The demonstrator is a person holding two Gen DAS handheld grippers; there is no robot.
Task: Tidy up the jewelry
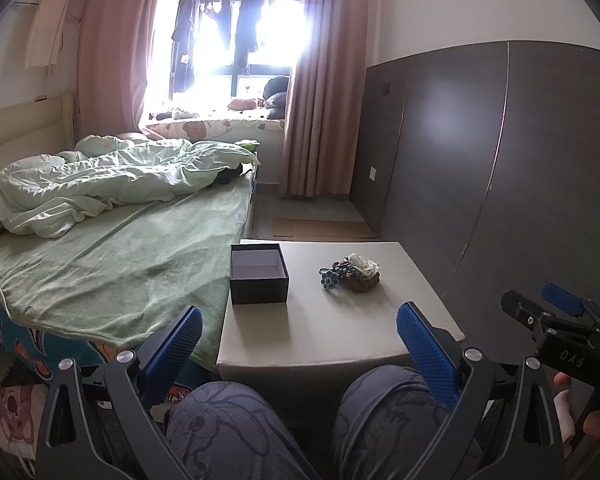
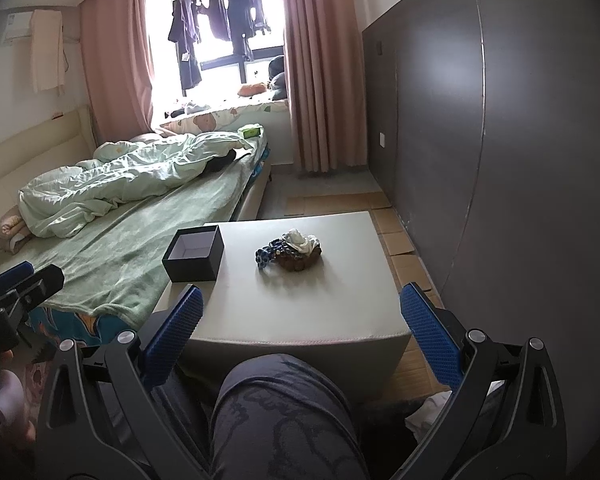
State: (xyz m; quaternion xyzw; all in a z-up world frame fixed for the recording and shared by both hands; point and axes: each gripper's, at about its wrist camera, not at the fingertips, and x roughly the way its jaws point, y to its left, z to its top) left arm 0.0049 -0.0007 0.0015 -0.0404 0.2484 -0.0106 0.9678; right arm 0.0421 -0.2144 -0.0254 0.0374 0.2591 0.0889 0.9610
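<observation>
Both the left gripper (image 1: 300, 344) and right gripper (image 2: 302, 340) are hanging spread apart and empty, short of the pale square surface (image 1: 340, 332); the open black cardboard box (image 1: 259, 274) is waiting at its left edge for the tangled jewelry heap (image 1: 350, 274) lying mid-surface.

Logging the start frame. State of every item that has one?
Box: open, no lid on it, inside looks empty.
Jewelry pile: heaped on the table, beside the box, untouched.
Left claw: open, empty.
Right claw: open, empty.
Curtains: drawn apart.

Navy patterned trousers (image 1: 228, 432), black hand-held gripper (image 1: 300, 340), blue ridged pads (image 1: 424, 344)
</observation>
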